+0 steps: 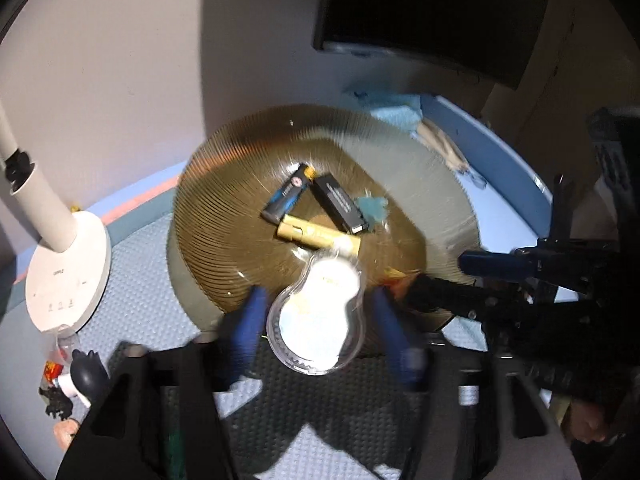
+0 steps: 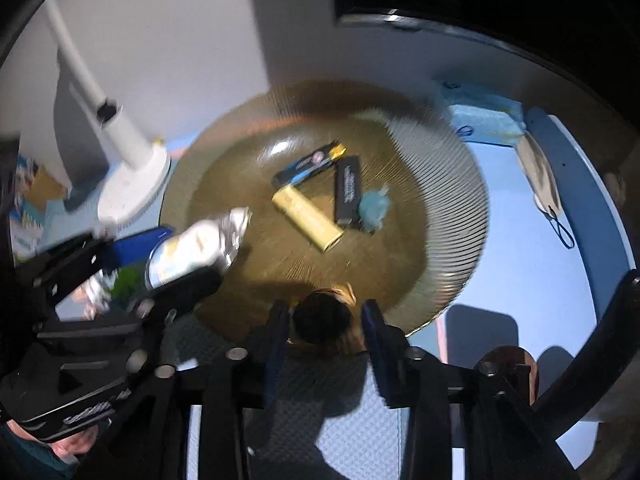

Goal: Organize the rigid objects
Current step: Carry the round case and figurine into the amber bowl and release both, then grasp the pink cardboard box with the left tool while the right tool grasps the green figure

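Two grippers hang over a ribbed amber glass bowl [image 1: 224, 216] that stands on a blue desk [image 2: 532, 280]. From the left wrist camera, the left gripper [image 1: 318, 316] has its blue fingers [image 1: 248, 320] spread apart on either side of a clear blister pack [image 1: 316, 320] with a white, pear-shaped insert. The pack sits between the fingers with a gap on each side, so the pads do not press on it; it lies over the bowl's near rim. The right wrist camera shows the same pack from the side, blurred, between a blue finger and a black one, above the bowl's left edge.

From the right wrist camera, the right gripper [image 2: 326, 320] has a small dark, rounded object [image 2: 322, 318] with some orange at its top between its blue fingers [image 2: 374, 328]. The picture is blurred; a narrow gap seems to show on each side, and I cannot tell for certain whether the pads touch it. It sits at the bowl's near rim.

Inside the bowl lie a yellow tube [image 2: 308, 220], a black stick with white print [image 2: 347, 192], a black and blue stick with a yellow tip [image 2: 310, 166], and a small pale blue piece [image 2: 374, 206] just beside the black stick. The three long items touch or nearly touch, forming a rough triangle.

Left of the bowl stands a white lamp base [image 1: 68, 268] with its white stem. Beyond the bowl lies a folded blue cloth [image 2: 480, 120], and a face mask [image 2: 540, 176] rests near the desk's far right edge.
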`<state>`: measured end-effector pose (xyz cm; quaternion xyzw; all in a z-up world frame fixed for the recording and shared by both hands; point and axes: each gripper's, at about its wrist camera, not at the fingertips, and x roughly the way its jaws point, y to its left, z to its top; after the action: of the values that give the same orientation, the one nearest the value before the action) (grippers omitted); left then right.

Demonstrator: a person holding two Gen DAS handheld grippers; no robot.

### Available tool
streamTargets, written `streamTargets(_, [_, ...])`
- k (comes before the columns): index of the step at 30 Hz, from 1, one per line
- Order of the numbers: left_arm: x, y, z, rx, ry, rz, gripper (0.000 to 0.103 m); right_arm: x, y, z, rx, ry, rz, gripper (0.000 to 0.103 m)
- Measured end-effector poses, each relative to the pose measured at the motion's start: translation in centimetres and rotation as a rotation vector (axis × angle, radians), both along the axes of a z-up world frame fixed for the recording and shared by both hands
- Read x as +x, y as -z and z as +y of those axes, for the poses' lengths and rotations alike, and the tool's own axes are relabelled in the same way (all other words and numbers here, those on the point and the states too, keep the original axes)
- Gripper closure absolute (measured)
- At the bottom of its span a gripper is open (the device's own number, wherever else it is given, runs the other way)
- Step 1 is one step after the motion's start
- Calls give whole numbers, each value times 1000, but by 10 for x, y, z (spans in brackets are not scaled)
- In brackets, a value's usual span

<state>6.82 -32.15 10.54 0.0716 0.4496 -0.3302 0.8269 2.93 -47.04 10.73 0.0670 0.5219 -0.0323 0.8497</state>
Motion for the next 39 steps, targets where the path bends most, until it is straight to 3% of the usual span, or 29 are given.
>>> streamTargets(1, [-1,-6,8,-24,-15,-8,24,-4,-5,-5,16,22,-30,58])
streamTargets(4, [-6,-27,42,-100,-61,-43,24,-19,-19,-10,59,50,-97,57])
streamTargets(9, [-21,-56,104,-140,-161,-108,24,-35,-37,11,61,21,-151,56])
streamTargets(14, [-42,-77,174,-171,-269,-159,24,-50,-57,57,77,-69,-204,50])
streamTargets(18, [-56,-78,234,-211,-371,-165,20,-57,-62,102,69,-146,-221,46])
streamTargets(22, [-65,-55,279,-186,-427,-132,20,-61,-41,143,111,-201,-211,44])
streamTargets(26, [-71,-7,303,-94,-494,-87,20,-63,13,167,200,-205,-177,44])
streamTargets(32, [-69,63,314,-21,-524,13,20,-66,79,192,149,-198,-152,44])
streamTargets(35, [-73,85,313,1,-521,35,20,-65,91,190,148,-179,-151,43])
streamTargets(39, [-82,82,310,4,-506,-11,20,-66,91,188,130,-155,-174,43])
